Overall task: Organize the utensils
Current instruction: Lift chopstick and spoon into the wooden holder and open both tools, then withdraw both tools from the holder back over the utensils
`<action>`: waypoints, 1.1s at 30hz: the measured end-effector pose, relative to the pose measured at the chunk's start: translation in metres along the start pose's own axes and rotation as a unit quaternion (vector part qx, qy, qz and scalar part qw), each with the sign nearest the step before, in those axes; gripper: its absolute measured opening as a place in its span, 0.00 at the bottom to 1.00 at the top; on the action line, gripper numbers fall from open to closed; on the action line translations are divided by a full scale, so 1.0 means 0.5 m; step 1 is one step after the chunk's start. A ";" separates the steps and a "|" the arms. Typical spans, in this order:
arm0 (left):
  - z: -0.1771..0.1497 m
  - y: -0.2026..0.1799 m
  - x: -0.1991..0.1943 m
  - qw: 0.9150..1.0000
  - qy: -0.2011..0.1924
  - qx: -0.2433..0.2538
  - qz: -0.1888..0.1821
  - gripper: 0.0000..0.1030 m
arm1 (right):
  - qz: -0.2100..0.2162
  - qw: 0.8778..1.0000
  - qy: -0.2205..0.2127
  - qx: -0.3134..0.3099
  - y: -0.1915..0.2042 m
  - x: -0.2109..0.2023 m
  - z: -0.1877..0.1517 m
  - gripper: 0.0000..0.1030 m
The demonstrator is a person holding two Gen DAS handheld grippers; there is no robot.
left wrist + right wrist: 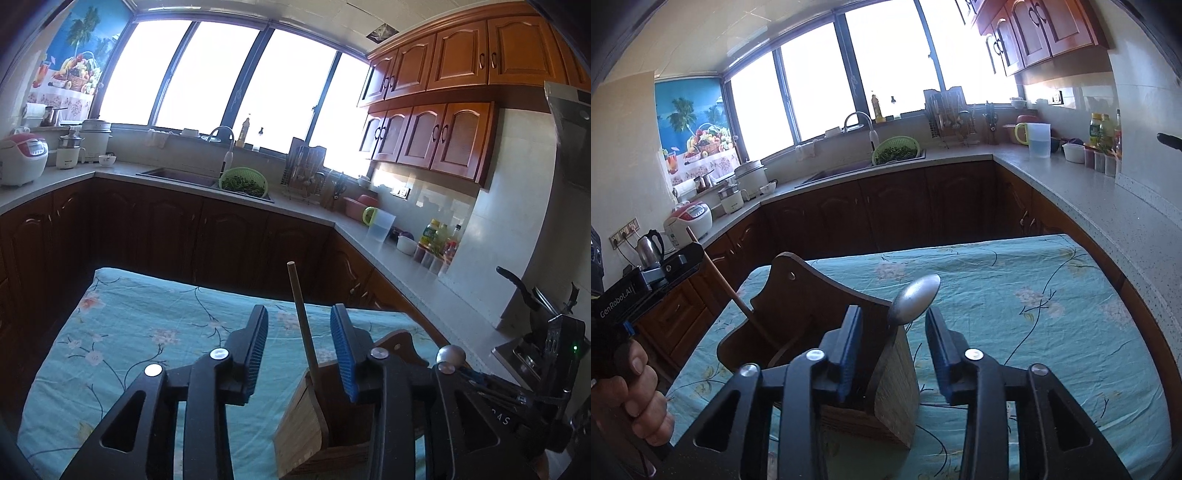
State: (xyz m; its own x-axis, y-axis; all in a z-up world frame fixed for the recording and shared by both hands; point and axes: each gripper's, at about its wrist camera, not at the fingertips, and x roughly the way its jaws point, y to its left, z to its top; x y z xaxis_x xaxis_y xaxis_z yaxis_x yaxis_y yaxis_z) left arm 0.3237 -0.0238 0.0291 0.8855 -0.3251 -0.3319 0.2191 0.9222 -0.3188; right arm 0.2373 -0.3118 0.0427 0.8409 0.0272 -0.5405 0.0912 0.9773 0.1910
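A wooden utensil holder (886, 384) stands on the table with the teal floral cloth (1015, 295); it also shows in the left wrist view (306, 417). A wooden chopstick (303, 325) stands tilted inside it, between the fingers of my left gripper (299, 350), which is open and not touching it. The chopstick (720, 277) also shows in the right wrist view. A metal spoon (916, 299) stands in the holder, bowl up, between the fingers of my right gripper (894, 343), which is open. The spoon's bowl (450, 355) shows in the left wrist view.
A kitchen counter (388, 251) wraps around behind and to the right, with a sink, a green colander (243, 181), a jug (380, 223), bottles and a dish rack. A rice cooker (22, 158) stands at the left. The person's hand (631, 391) holds the left gripper.
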 end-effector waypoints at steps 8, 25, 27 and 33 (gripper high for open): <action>-0.027 0.017 -0.087 1.000 -0.004 -0.019 0.016 0.76 | 0.006 0.998 -0.022 0.051 -0.044 -0.072 -0.025 0.79; -0.131 0.014 -0.291 0.996 0.061 -0.019 0.055 0.87 | 0.007 0.991 -0.033 0.126 -0.062 -0.243 -0.161 0.94; -0.142 0.013 -0.314 0.996 0.070 -0.020 0.053 0.87 | 0.009 0.990 -0.031 0.135 -0.059 -0.258 -0.180 0.94; -0.172 -0.004 -0.366 0.995 0.091 -0.009 0.050 0.87 | 0.003 0.990 -0.021 0.139 -0.054 -0.291 -0.227 0.94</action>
State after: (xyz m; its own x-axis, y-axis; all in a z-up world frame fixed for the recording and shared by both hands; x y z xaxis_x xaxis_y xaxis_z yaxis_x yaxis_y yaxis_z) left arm 0.1257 0.0160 0.0141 0.8127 -0.2670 -0.5180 0.1252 0.9481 -0.2923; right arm 0.0519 -0.3185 0.0235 0.8628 0.0188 -0.5053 0.2244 0.8813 0.4160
